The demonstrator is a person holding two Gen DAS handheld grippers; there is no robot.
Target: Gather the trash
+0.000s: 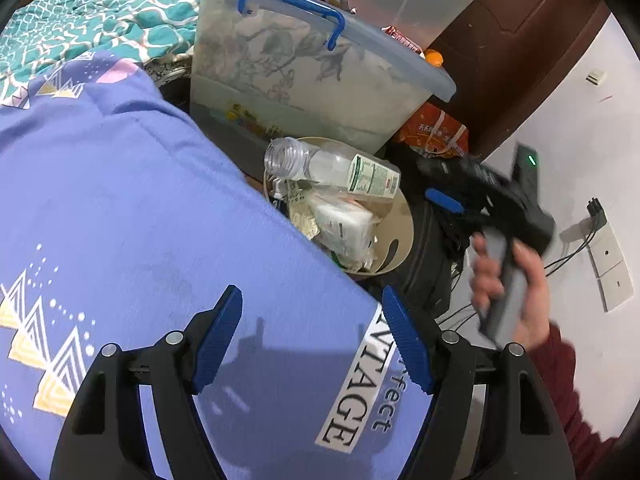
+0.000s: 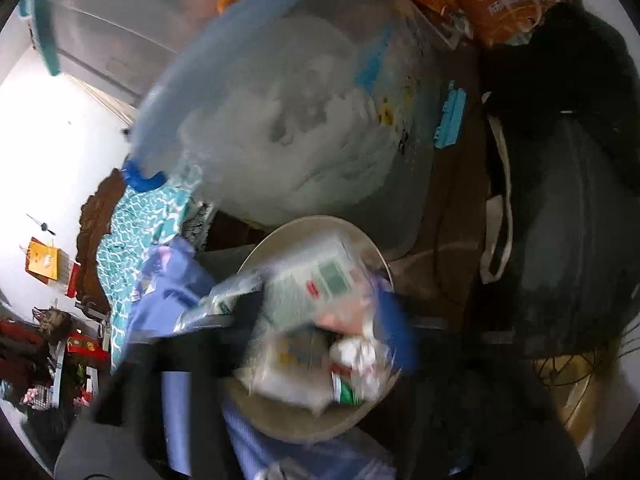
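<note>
Two views were given of one cluttered corner. At nine o'clock in the left wrist view a purple bedcover (image 1: 132,208) was spread over the bed, and over it the left tongs (image 1: 312,344) were held with the jaws wide apart and nothing between them, presumably freed for the next piece. At the centre a beige wastebasket (image 1: 400,236) was wedged between the bed and a black bag, close at hand for dropping. It was already heaped: a clear plastic bottle (image 1: 332,168) was laid across the rim, over a white wrapper (image 1: 344,228). At twelve o'clock a lidded storage box (image 1: 304,72) was stood. At three o'clock the right tongs (image 1: 444,202) were gripped by a hand (image 1: 508,276), level with the basket. In the blurred right wrist view the basket (image 2: 352,420) was seen from above; whether those jaws were apart or closed could not be told.
</note>
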